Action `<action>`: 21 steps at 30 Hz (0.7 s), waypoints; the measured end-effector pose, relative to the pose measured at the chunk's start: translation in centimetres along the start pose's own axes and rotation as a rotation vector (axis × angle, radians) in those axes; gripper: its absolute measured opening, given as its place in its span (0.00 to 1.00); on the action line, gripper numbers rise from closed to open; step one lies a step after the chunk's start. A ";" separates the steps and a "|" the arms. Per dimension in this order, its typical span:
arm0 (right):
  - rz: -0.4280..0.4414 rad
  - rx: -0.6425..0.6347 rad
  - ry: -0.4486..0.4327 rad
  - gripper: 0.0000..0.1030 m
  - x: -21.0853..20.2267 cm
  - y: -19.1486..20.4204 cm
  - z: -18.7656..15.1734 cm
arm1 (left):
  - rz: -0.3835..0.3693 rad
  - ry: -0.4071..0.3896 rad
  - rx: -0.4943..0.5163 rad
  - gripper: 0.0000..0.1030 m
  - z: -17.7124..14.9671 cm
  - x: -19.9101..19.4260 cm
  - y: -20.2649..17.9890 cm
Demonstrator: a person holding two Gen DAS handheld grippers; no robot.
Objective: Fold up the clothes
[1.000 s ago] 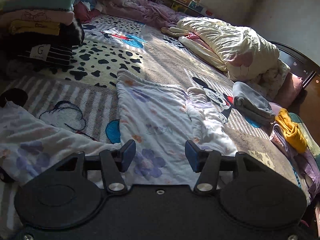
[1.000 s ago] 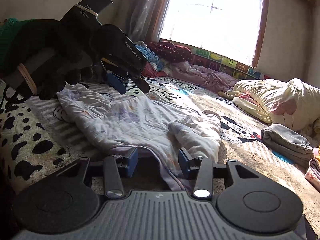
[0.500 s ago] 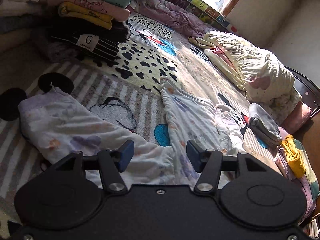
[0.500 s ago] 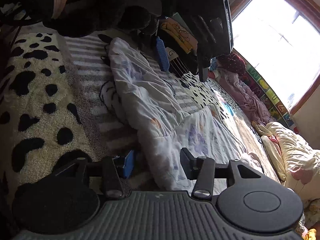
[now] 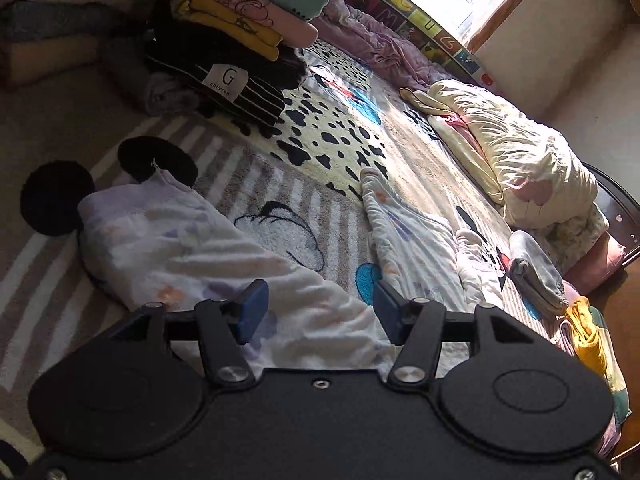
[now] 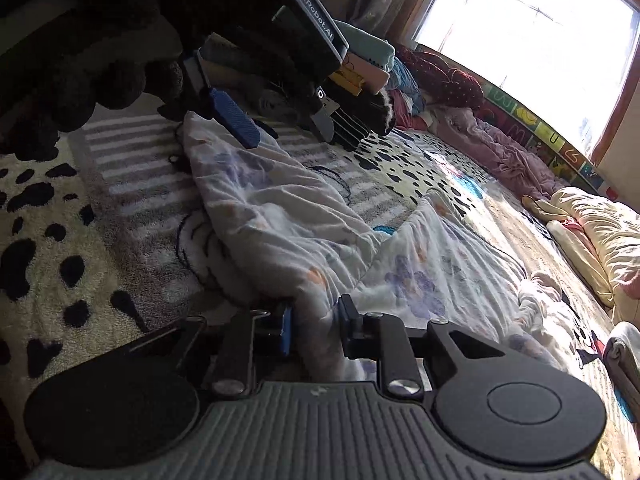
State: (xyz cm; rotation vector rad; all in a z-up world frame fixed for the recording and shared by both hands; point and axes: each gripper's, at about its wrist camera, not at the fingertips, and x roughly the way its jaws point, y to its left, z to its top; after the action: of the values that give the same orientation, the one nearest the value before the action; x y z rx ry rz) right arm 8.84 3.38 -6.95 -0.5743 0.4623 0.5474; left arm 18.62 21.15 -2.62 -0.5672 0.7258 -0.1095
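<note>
Since the earlier frames, the right gripper (image 6: 314, 330) has been narrowed around a raised fold of the white floral-print cotton garment (image 6: 304, 232), and the left gripper (image 5: 318, 312) has been swung toward the garment's left-hand end. In the right wrist view, the fold is pinched between the blue-padded fingers (image 6: 285, 330) of the right gripper, with cloth filling the gap between them. The left gripper is held spread wide above the near part of the garment (image 5: 192, 248), nothing being gripped between its blue pads (image 5: 251, 312); in the right wrist view its one visible blue pad (image 6: 234, 118) is seen just over the far end of the garment, carried by a dark-gloved hand (image 6: 76, 60). The garment is laid out in a V across the plush cartoon-mouse blanket with grey stripes and black spots (image 5: 320, 140), one part running to the left and the other toward the right. Behind the garment, a stack of folded clothes in teal, pink, yellow and black with a white "G" label (image 5: 228, 40) is piled on the blanket. Farther off, a rumpled cream quilt (image 5: 520, 152) is seen along the right side, with a folded grey cloth (image 5: 536, 268) and a yellow cloth (image 5: 586, 332) near it. A crumpled lilac bedsheet (image 5: 380, 52) is bunched below the bright window (image 6: 532, 40).
</note>
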 end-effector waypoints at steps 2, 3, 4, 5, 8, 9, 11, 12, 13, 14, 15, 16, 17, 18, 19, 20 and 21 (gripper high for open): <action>-0.029 -0.024 -0.018 0.34 -0.5 0.6 -0.1 | -0.012 0.012 0.023 0.55 0.9 1.5 -1.2; -0.037 -0.031 -0.027 0.37 -0.7 0.8 -0.1 | -0.017 0.020 0.033 0.55 1.4 2.4 -1.8; -0.043 -0.037 -0.034 0.38 -0.9 1.0 0.0 | -0.023 0.029 0.044 0.55 2.0 3.4 -2.5; -0.041 -0.033 -0.035 0.38 -0.8 1.0 0.0 | -0.029 0.038 0.051 0.55 2.5 4.4 -3.1; -0.030 -0.002 -0.029 0.38 -0.4 0.5 0.1 | -0.042 0.073 0.063 0.55 4.2 8.0 -4.7; -0.024 0.015 -0.026 0.37 -0.3 0.2 0.1 | -0.041 0.086 0.072 0.55 4.6 9.1 -5.1; 0.001 0.069 -0.026 0.31 -0.2 -0.8 0.0 | -0.028 0.117 0.082 0.55 5.2 11.5 -5.6; 0.017 0.098 -0.031 0.29 -0.3 -1.3 -0.1 | -0.019 0.134 0.083 0.54 5.5 12.7 -5.8; 0.033 0.128 -0.037 0.29 -0.4 -1.8 -0.1 | -0.015 0.149 0.077 0.53 5.7 13.7 -5.9; 0.044 0.159 -0.046 0.29 -0.5 -2.3 -0.2 | -0.012 0.164 0.071 0.51 5.8 14.7 -6.0; 0.054 0.180 -0.055 0.28 -0.6 -2.6 -0.3 | -0.009 0.176 0.064 0.48 6.0 15.5 -6.0; 0.064 0.202 -0.064 0.27 -0.7 -2.9 -0.3 | -0.004 0.182 0.061 0.45 6.1 16.1 -6.1; 0.073 0.222 -0.073 0.26 -0.8 -3.2 -0.4 | 0.001 0.186 0.065 0.44 6.3 16.7 -6.3; 0.079 0.235 -0.081 0.26 -1.0 -3.4 -0.6 | 0.006 0.190 0.069 0.42 6.4 17.2 -6.4; 0.085 0.249 -0.088 0.25 -1.1 -3.6 -0.7 | 0.010 0.194 0.074 0.34 6.4 17.6 -6.6; 0.091 0.263 -0.096 0.25 -1.2 -3.8 -0.8 | 0.018 0.196 0.079 0.31 6.5 17.9 -6.7; 0.096 0.276 -0.103 0.25 -1.3 -4.0 -1.0 | 0.032 0.193 0.085 0.19 6.5 18.1 -6.9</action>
State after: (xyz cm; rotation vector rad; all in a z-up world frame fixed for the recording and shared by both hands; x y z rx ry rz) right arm 9.97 -0.47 -5.44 -0.2599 0.4601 0.5906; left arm 37.13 13.10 -5.89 -0.4672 0.9135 -0.1668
